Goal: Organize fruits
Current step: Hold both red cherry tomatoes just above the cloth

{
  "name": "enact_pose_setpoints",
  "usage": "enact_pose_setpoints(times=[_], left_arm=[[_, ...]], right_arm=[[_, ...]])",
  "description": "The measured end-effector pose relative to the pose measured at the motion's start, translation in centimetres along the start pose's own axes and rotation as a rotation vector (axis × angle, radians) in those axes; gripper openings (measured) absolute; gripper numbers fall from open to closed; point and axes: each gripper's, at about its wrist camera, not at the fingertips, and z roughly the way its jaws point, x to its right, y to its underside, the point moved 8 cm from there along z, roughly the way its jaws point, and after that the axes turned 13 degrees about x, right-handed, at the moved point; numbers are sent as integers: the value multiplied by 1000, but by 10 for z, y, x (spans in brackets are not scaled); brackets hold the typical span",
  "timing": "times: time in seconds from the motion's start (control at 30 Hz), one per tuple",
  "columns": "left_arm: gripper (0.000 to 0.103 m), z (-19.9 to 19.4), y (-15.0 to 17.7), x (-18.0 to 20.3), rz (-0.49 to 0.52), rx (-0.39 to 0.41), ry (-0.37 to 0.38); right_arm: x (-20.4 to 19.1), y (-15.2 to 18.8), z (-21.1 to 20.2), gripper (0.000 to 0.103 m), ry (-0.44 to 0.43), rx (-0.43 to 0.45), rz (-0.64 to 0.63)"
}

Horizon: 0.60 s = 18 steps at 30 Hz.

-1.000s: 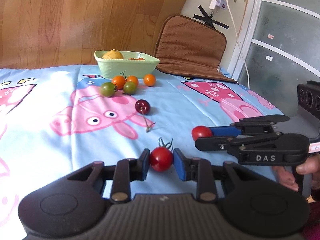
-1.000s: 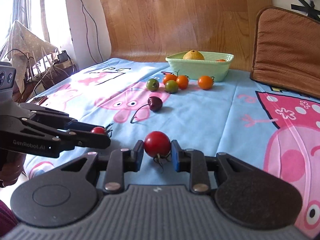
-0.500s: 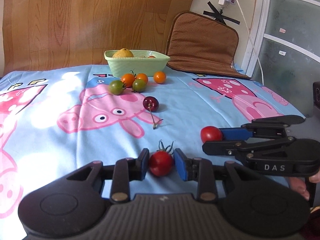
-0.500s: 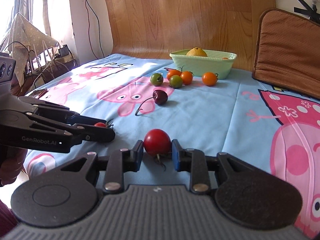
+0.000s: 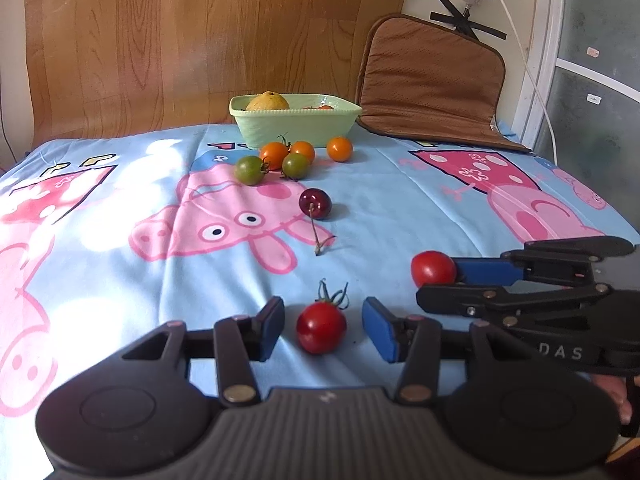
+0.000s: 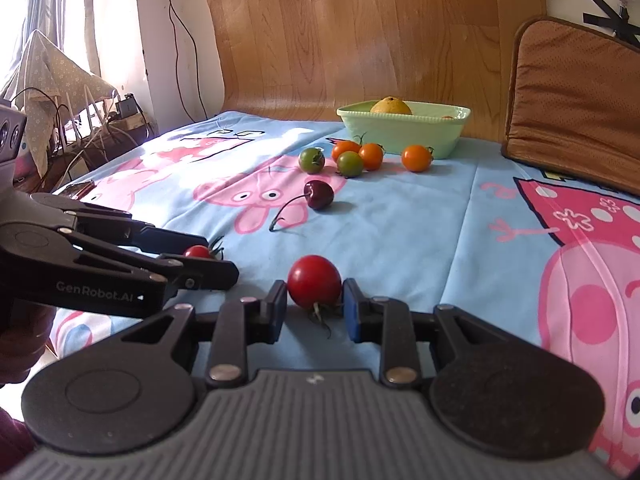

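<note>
- A blue cartoon-print sheet point(image 5: 400, 208) is being used as the surface for all the fruit; whether a desk or a bed is lying under it cannot be told.
- A brown cushion point(image 5: 432, 80) is being propped against the wall at the far right corner.
- A green bowl point(image 5: 296, 120) is sitting at the far edge, with a yellow fruit point(image 5: 267, 102) being held inside it.
- The left gripper point(image 5: 323, 326) is being opened; a stemmed red tomato point(image 5: 321, 327) is lying on the sheet between its blue pads, untouched by either.
- The right gripper point(image 6: 315, 307) is being kept clenched on a second red tomato point(image 6: 314, 281).
- Three orange tomatoes point(image 5: 339, 149) and two green tomatoes point(image 5: 249, 169) are being left clustered just in front of the bowl.
- A dark cherry point(image 5: 315, 203) is lying between that cluster and the grippers.
</note>
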Motion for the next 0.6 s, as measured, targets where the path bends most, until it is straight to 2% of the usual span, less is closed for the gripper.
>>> enact_pose_setpoints(times=[0.13, 0.6], left_arm=[[49, 1, -1, 1, -4, -4, 0], [49, 4, -1, 0, -1, 0, -6]], right_arm=[[1, 0, -1, 33, -7, 3, 20], [3, -1, -1, 33, -18, 5, 20]])
